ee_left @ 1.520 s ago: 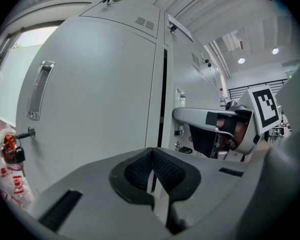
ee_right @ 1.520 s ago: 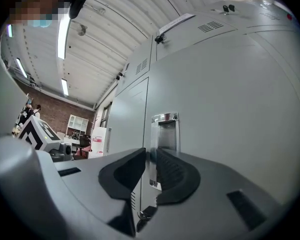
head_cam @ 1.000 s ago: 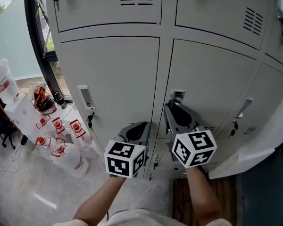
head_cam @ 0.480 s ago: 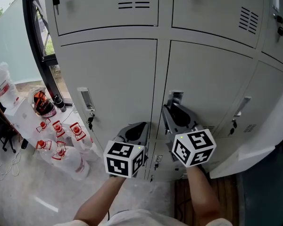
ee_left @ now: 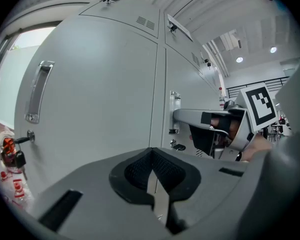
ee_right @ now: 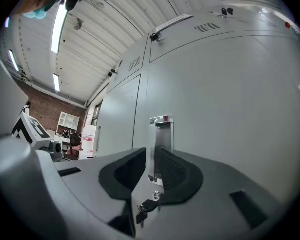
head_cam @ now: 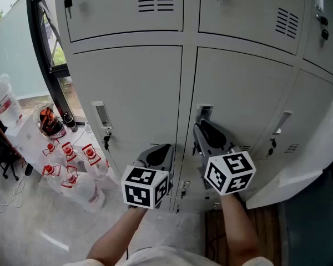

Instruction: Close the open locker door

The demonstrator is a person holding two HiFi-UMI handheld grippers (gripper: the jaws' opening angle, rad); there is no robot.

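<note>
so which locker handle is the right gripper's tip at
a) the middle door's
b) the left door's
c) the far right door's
a: in the head view the right gripper points at the chrome handle of the middle door, and its own view shows that handle straight ahead past its parted jaws.

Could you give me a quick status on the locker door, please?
Left gripper shut, empty. Right gripper jaws apart at handle; grip unclear. Middle door looks flush. No obstruction seen.
</note>
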